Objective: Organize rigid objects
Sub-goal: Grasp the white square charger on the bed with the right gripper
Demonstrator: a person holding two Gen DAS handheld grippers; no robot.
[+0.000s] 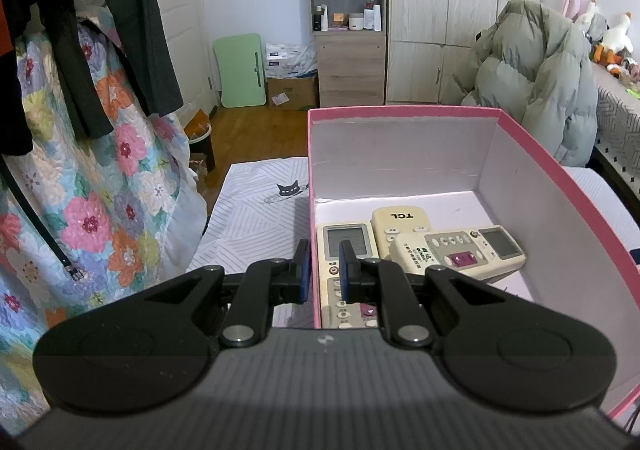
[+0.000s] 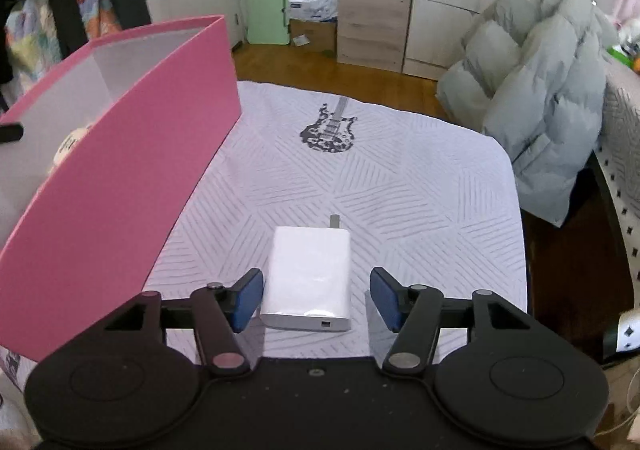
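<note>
Right gripper (image 2: 316, 300) fingers wide around white charger (image 2: 308, 278); off-centre closing could skid it. Left gripper (image 1: 324, 270) pinches pink box (image 1: 314, 210) wall.

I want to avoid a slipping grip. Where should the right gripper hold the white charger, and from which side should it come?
Grip the white charger across its two long side faces, coming from above at its near end. It lies flat on the cloth, and the right gripper, open, already straddles that width; the far plug end is too narrow.

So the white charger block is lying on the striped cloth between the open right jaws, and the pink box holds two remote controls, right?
Almost. The pink cardboard box holds three beige remote controls, not two, as the left wrist view shows. The white charger block does lie on the striped cloth between the right gripper's open jaws.
</note>
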